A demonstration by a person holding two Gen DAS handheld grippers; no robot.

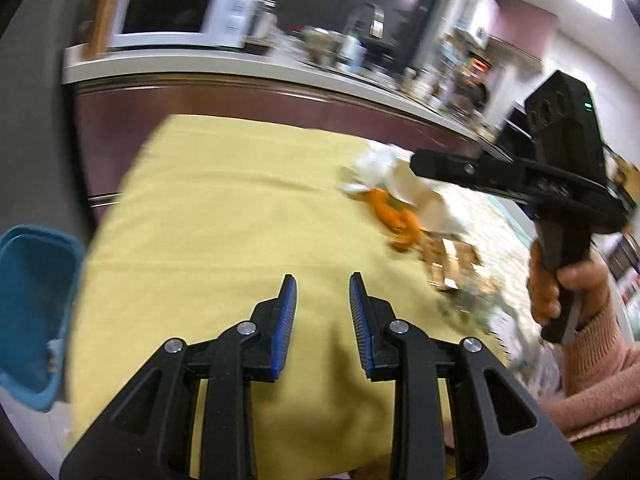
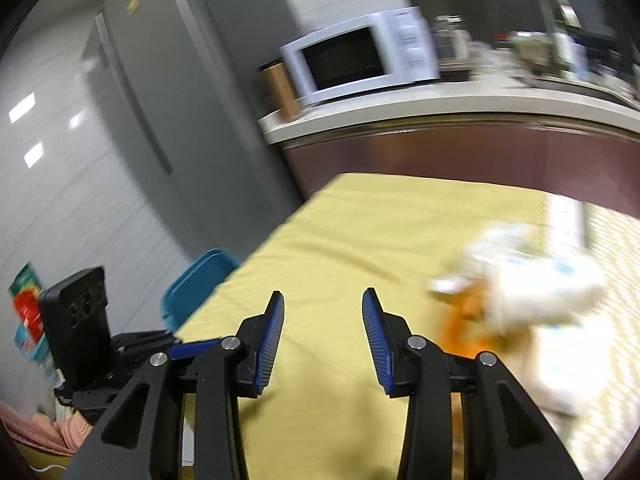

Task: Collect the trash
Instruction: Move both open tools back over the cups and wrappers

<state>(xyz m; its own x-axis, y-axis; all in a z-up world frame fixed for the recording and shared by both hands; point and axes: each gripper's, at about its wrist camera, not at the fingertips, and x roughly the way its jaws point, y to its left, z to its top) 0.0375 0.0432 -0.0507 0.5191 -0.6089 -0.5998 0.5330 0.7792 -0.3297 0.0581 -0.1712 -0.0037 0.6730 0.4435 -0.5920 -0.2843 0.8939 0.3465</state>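
Left tongs (image 1: pixel 322 285) hovering spread and empty over the yellow surface (image 1: pixel 224 216), right tongs (image 2: pixel 323 300) likewise spread (nothing between), blurred trash pile (image 1: pixel 404 200) lying far right.

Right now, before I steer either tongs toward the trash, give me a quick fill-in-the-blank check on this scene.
1. The trash pile lies on a ____ cloth.
2. Nothing sits between the pads of the left tongs or the right tongs; both are ____.
3. The bin beside the table is ____ in colour.
4. On the counter stands a white ____.

Missing words: yellow; open; blue; microwave
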